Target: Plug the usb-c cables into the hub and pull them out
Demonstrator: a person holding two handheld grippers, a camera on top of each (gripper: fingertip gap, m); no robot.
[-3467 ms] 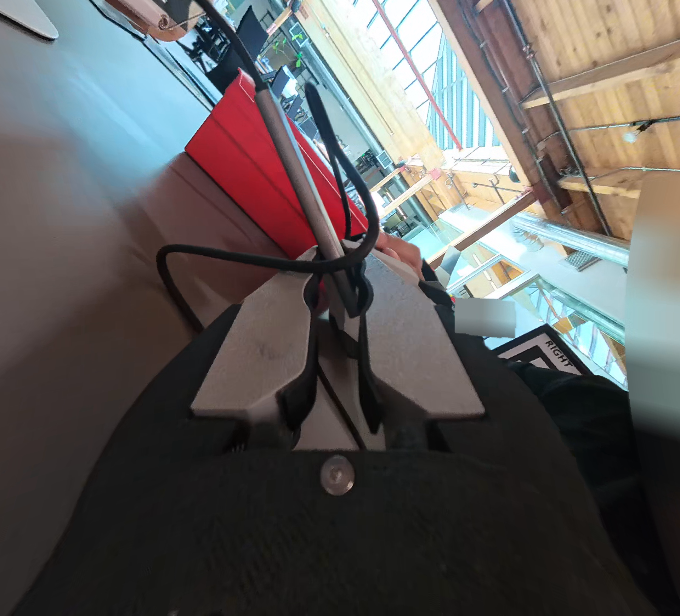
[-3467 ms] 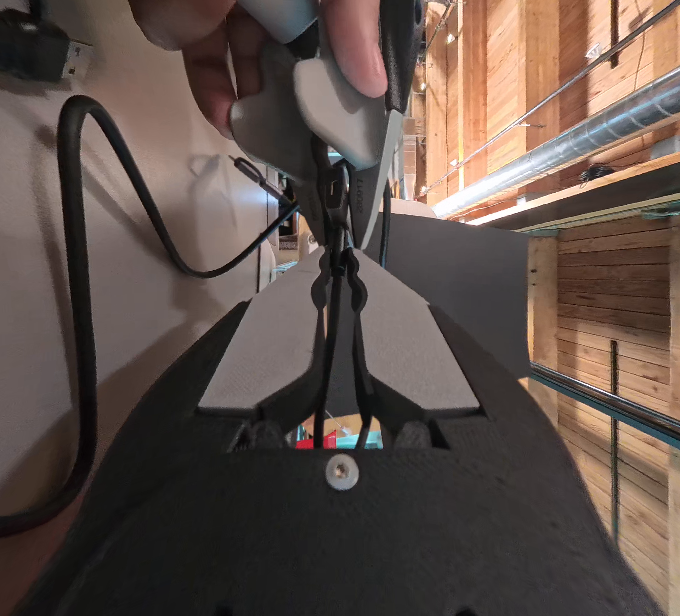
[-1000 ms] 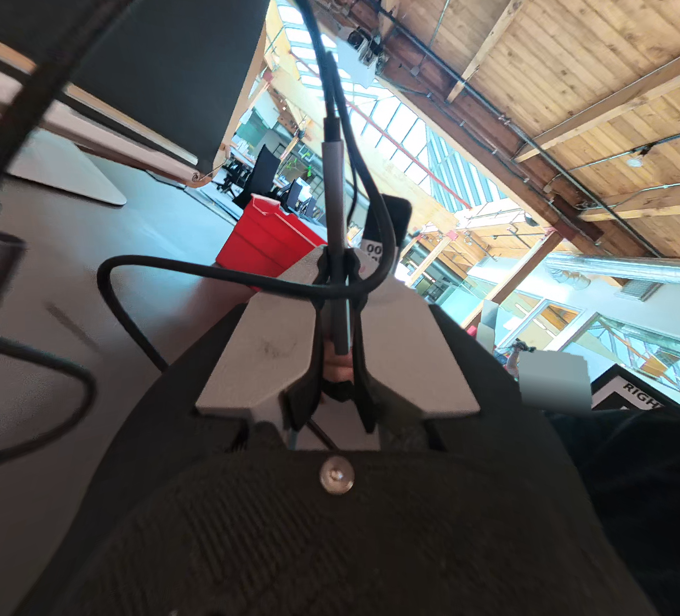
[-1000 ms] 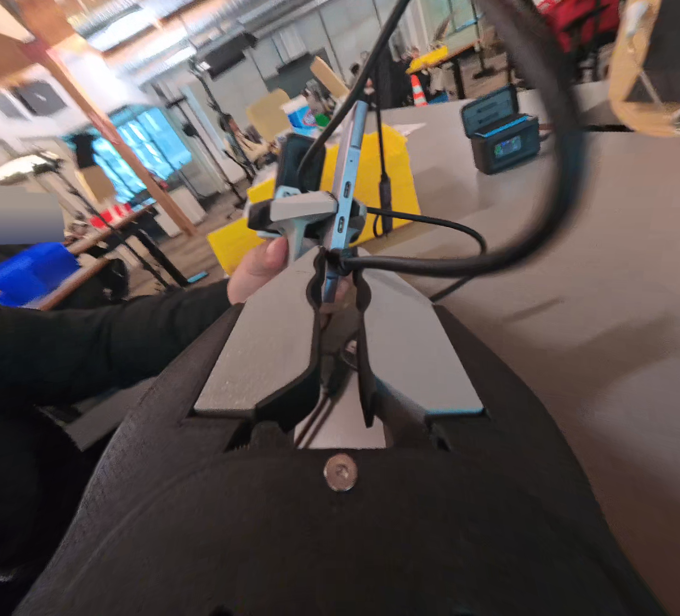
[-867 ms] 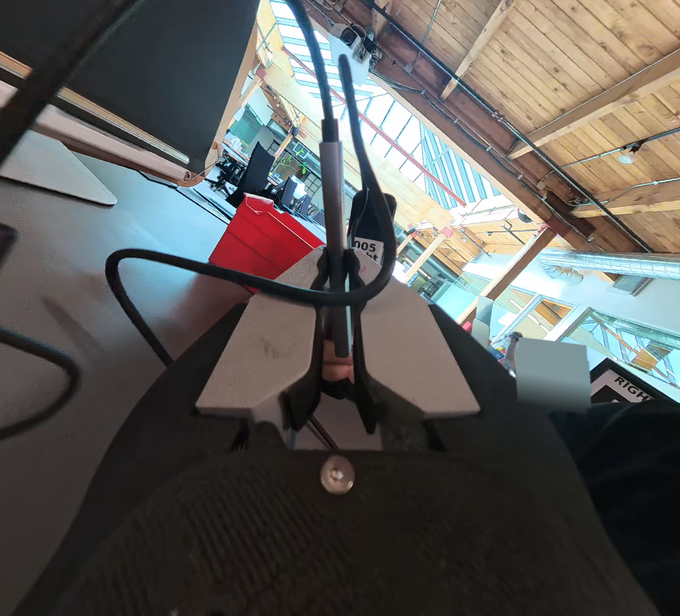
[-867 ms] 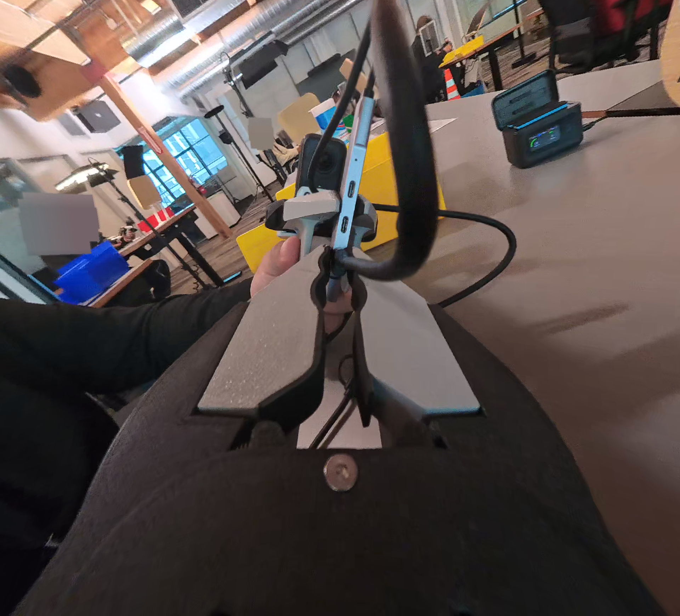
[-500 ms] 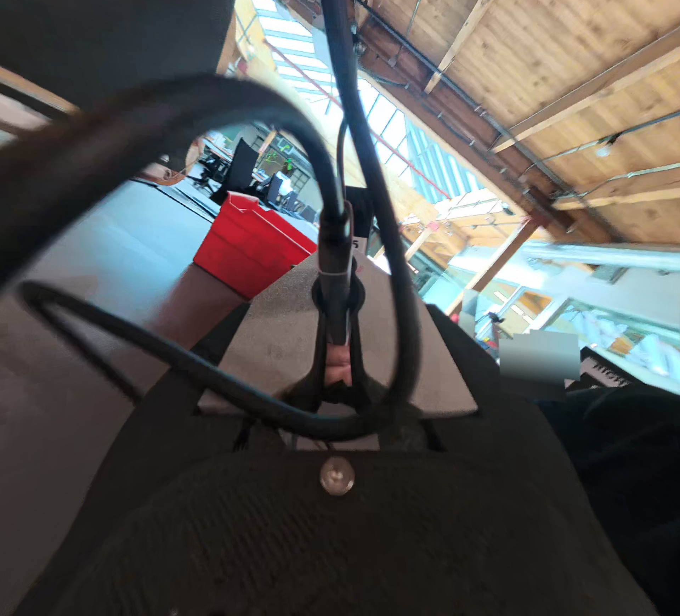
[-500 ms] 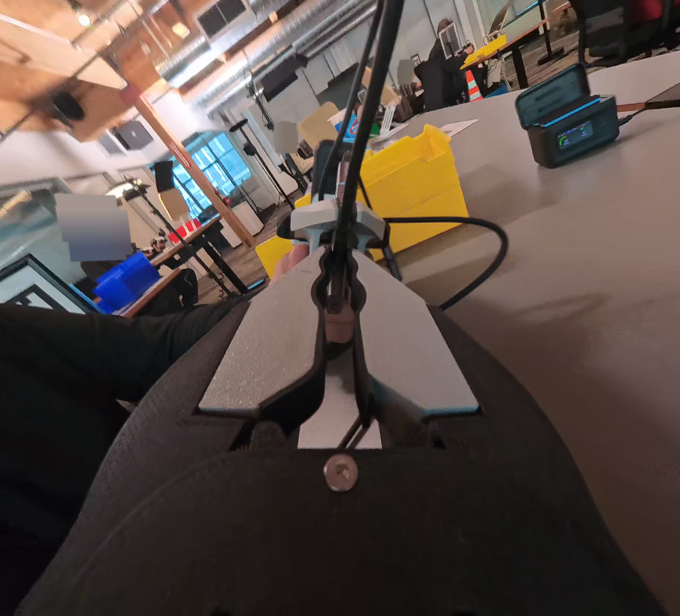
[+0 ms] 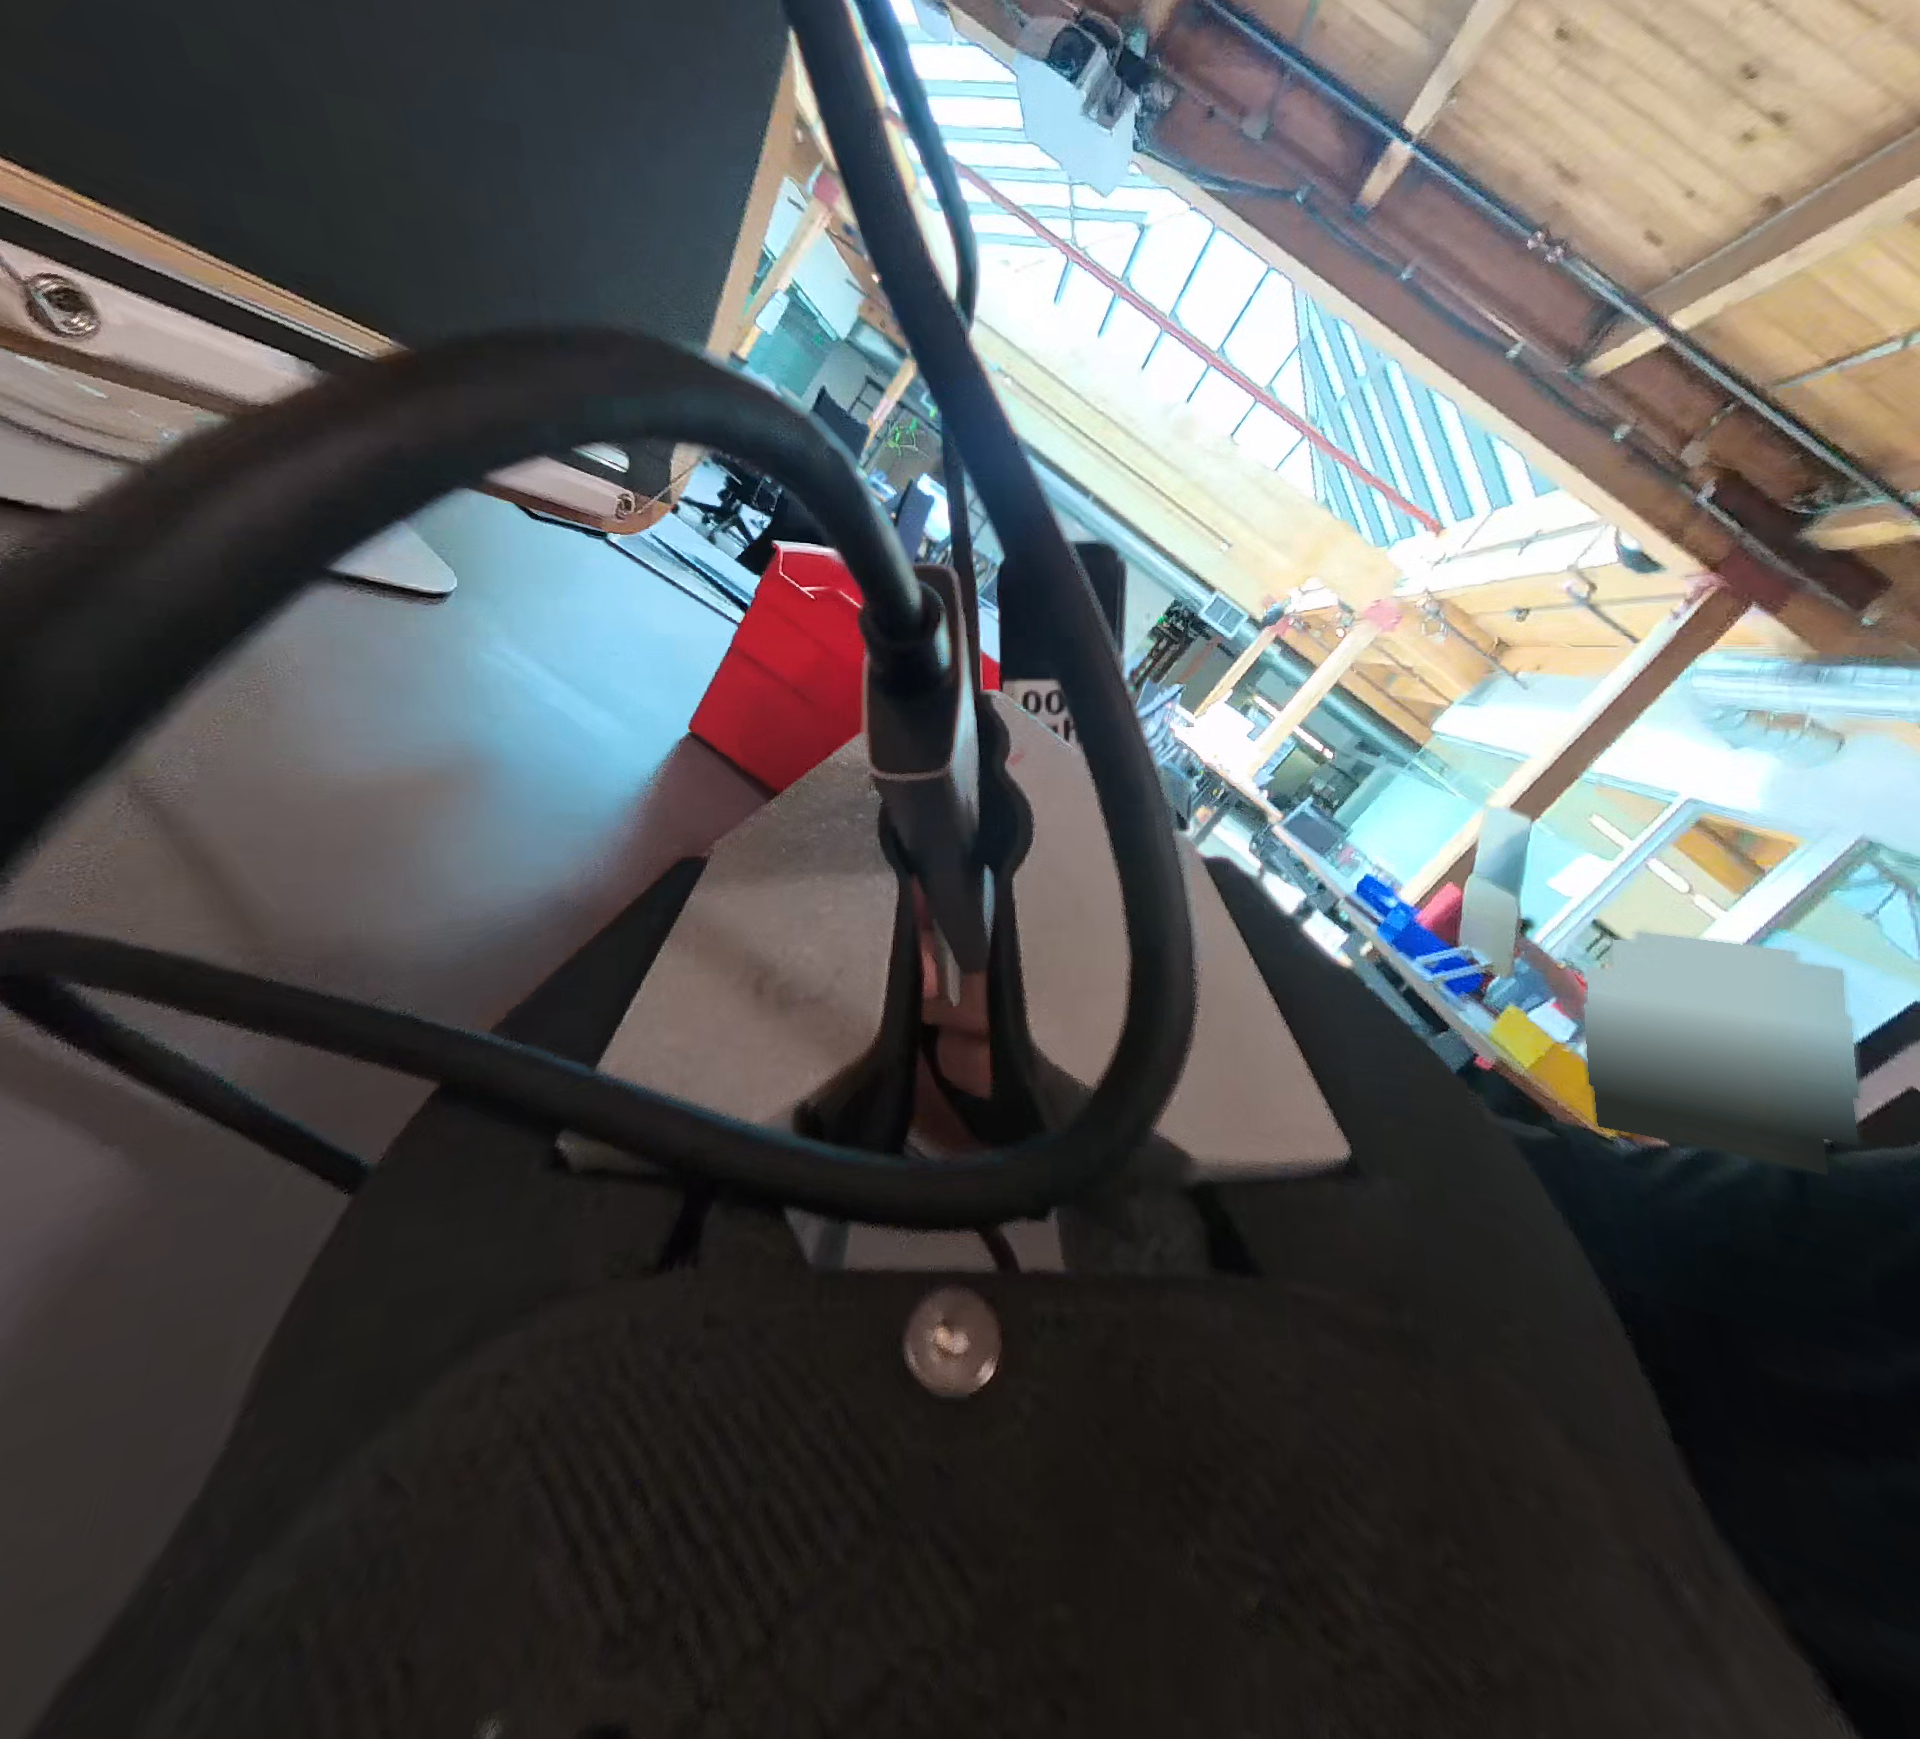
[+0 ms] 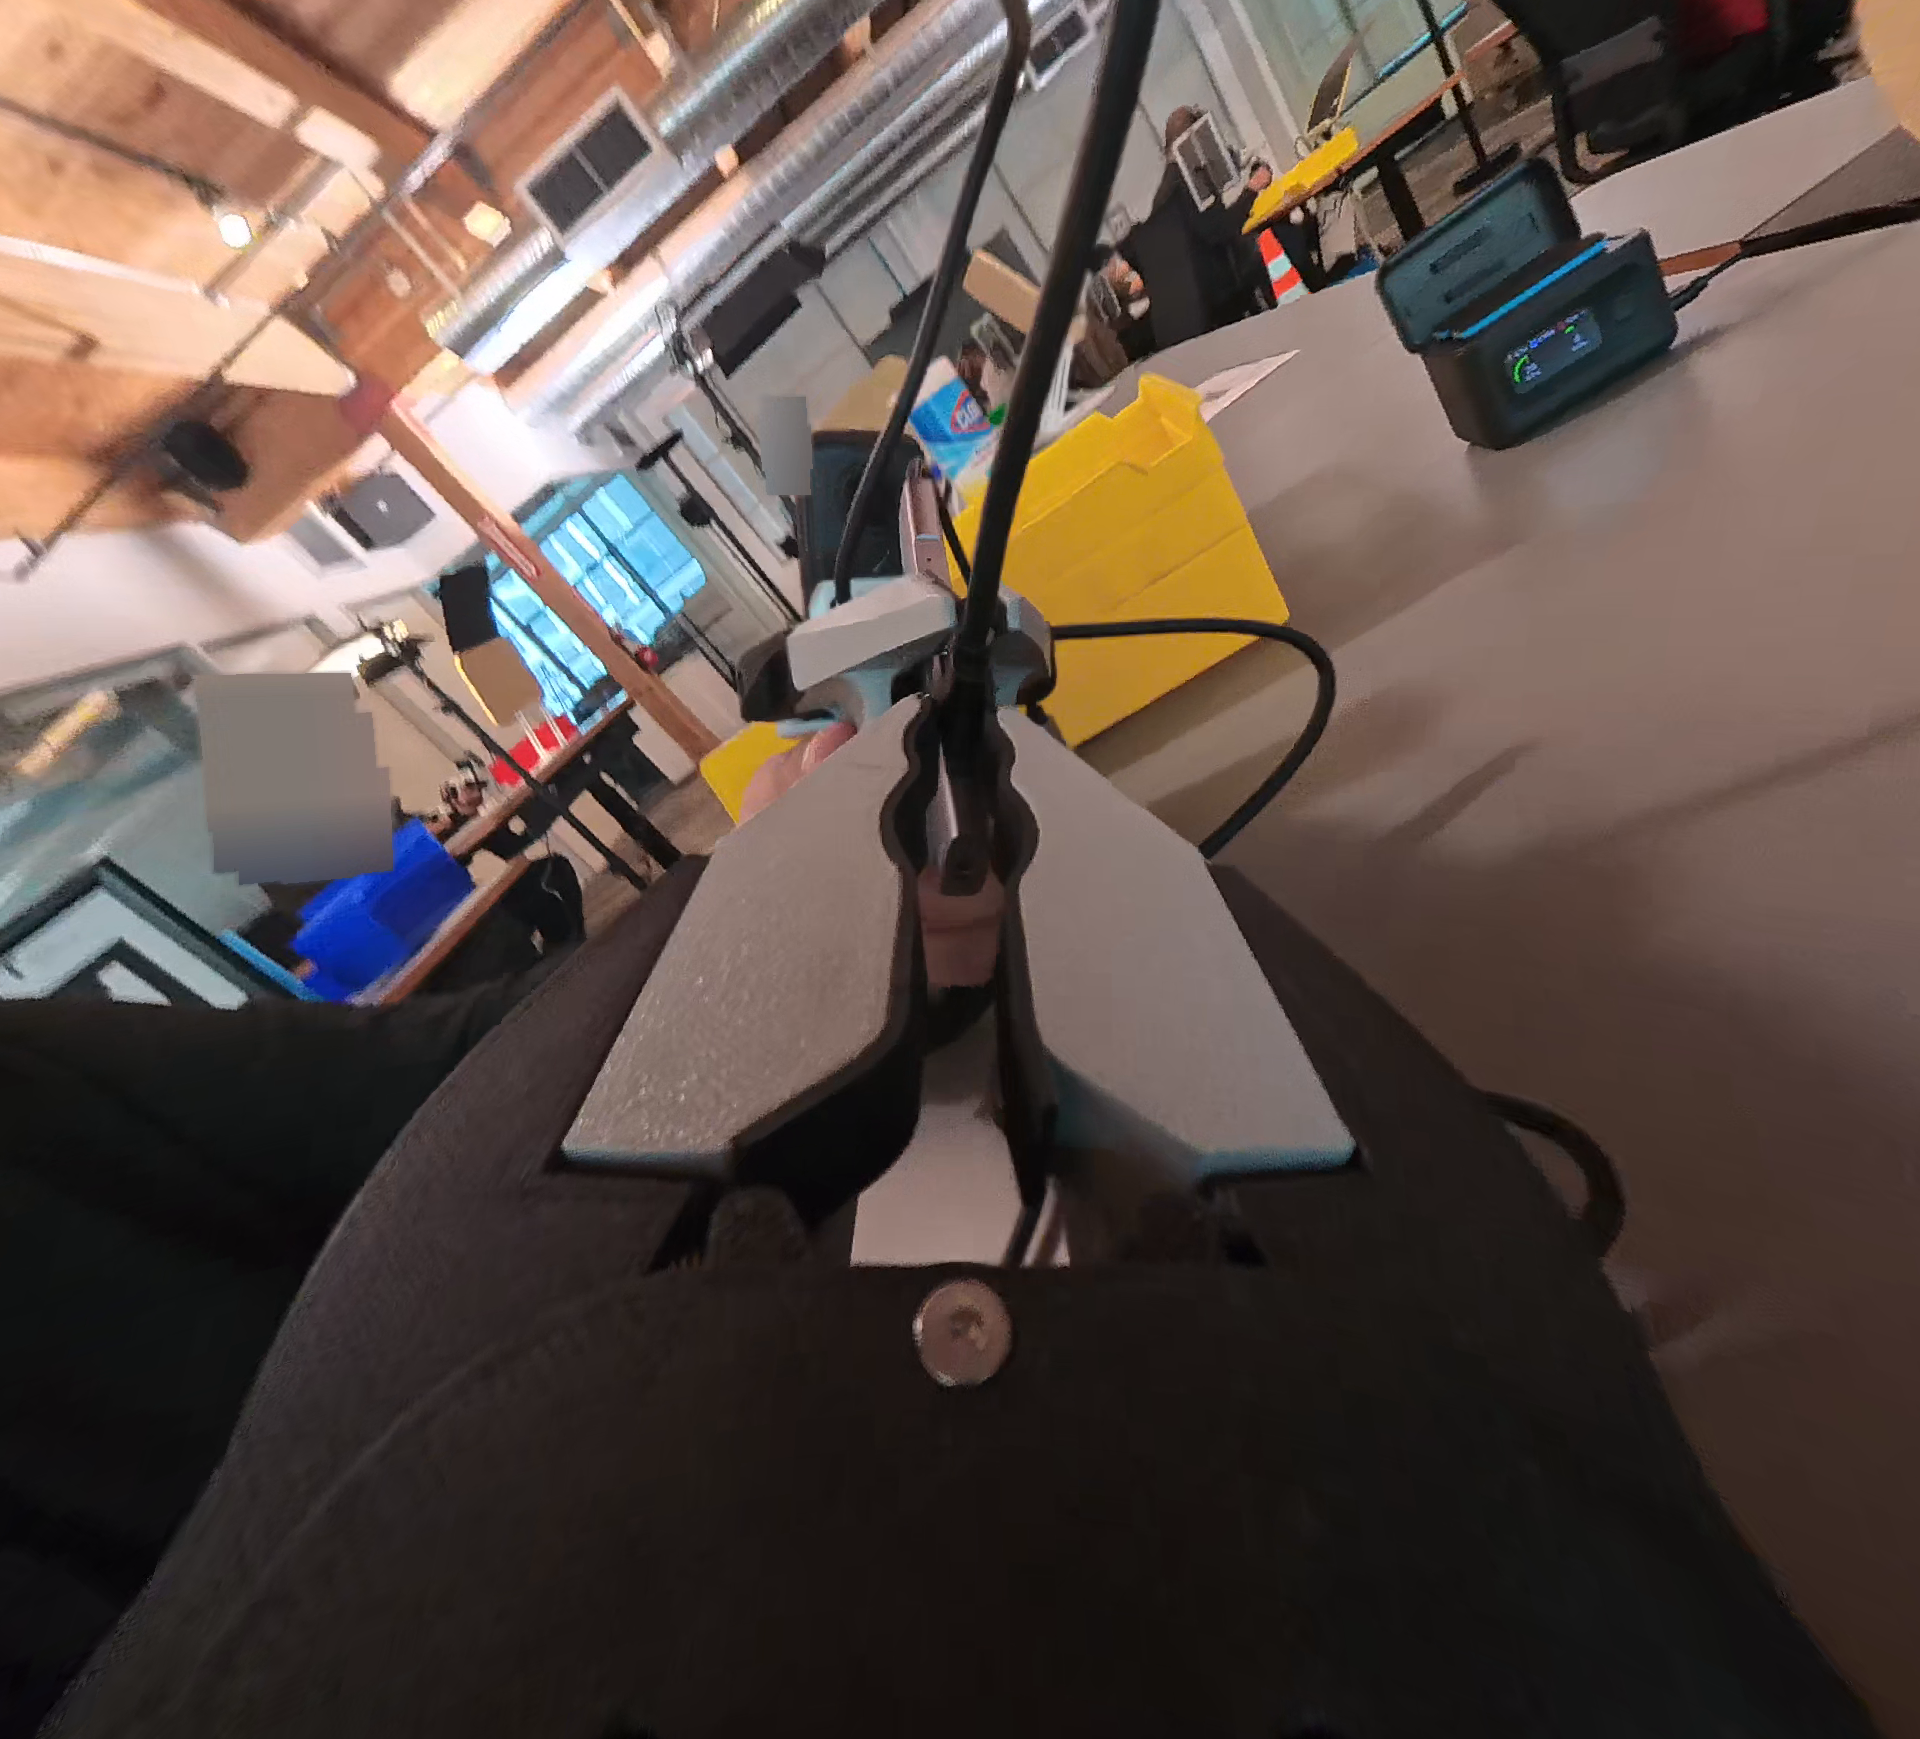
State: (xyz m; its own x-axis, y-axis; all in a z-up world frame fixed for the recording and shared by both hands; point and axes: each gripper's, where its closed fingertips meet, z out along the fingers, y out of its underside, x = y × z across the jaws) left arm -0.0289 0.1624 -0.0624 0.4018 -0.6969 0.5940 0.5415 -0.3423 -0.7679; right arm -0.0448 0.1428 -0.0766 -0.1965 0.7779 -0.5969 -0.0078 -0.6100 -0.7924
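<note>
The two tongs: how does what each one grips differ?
The left tongs are shut on the hub, a slim, stiff grey bar that stands up out of them. The right tongs are shut on the end of a black cable, which is thin and bendy and runs up out of the picture. Both tongs are closed and meet tip to tip.

The fingers are seen in matt grey, finely grained plastic. The hub looks like brushed metal, its cables rubbery and black. The tabletop appears smooth and matt.
</note>
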